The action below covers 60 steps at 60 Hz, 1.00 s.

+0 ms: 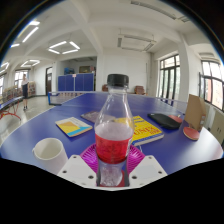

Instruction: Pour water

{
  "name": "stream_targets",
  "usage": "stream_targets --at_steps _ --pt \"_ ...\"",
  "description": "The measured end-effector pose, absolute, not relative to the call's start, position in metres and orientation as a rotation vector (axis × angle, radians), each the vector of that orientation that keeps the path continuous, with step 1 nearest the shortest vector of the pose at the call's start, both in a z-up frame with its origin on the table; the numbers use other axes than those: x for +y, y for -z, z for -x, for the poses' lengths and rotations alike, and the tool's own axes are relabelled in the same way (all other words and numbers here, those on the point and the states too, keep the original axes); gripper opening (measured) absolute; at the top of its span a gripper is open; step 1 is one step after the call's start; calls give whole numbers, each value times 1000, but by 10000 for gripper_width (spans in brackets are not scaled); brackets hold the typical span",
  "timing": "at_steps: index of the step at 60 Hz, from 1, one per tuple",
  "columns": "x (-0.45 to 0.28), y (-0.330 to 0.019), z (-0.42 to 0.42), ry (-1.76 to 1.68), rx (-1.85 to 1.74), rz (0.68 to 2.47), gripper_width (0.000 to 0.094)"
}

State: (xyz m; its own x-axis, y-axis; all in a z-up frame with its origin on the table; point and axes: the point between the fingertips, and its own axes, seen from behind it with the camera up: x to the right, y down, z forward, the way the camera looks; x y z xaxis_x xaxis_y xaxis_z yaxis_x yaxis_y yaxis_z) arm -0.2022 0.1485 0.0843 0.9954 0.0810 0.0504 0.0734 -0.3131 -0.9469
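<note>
Blue bench fills the middle of the gripper view, set in a large bright hall with white walls, windows along the right side and rectangular ceiling lights overhead. Far back against the wall stand blue cabinets.

Closest to the camera, a clear plastic bottle stands upright with a black cap on top, a red label around its middle and clear liquid in its lower part. It sits between the two fingers of the gripper, whose pink pads show at either side of the bottle's base. The pads lie right against the bottle and appear to be pinching it on both sides, the white finger bodies angling in beneath it.

Just to the left of the fingers, a white cup stands on the bench, open side up, near the bottle but apart from it. Beyond the cup lies a flat book with a yellow and blue cover. To the right of the bottle lies another flat yellow book, partly hidden behind it. Farther right is a dark red and black object, too small to tell apart clearly, and near the bench's right edge stands a brown box-like thing.
</note>
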Motion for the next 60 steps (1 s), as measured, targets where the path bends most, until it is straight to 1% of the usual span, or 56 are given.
stream_targets --at_steps 1,2,3,7,11,16,17,19,21,22,24,25,28,29,34,35,42,45,53,60 --pt "146 -93 204 -3 -111 1838 315" --pt "149 -92 204 2 -114 1825 314" --pt "147 -88 203 15 -121 1834 319" --pt "146 -93 204 23 -117 1812 328" --pt "147 -93 199 14 -101 1827 396" --pt "146 -90 200 3 -106 1872 507" --pt "145 -89 199 3 -107 1889 537" --pt "148 -84 201 4 -99 1925 639" --pt "138 -85 199 0 -86 1952 811" --pt "135 -87 199 -2 -79 1963 869" --pt "126 -90 198 3 -65 1980 822" --pt "122 -94 197 10 -56 1986 813" --pt "107 -104 197 31 -42 1993 859" --pt "101 -108 197 39 -41 1995 862" --pt "63 -128 204 63 -32 2006 849" --pt "53 -137 203 65 -28 2013 851" --pt "-14 -157 224 88 -9 2032 854" --pt "-47 -171 232 88 4 2030 853" --pt "-118 -187 250 119 5 2040 853" --pt "-161 -197 262 136 -7 2043 854"
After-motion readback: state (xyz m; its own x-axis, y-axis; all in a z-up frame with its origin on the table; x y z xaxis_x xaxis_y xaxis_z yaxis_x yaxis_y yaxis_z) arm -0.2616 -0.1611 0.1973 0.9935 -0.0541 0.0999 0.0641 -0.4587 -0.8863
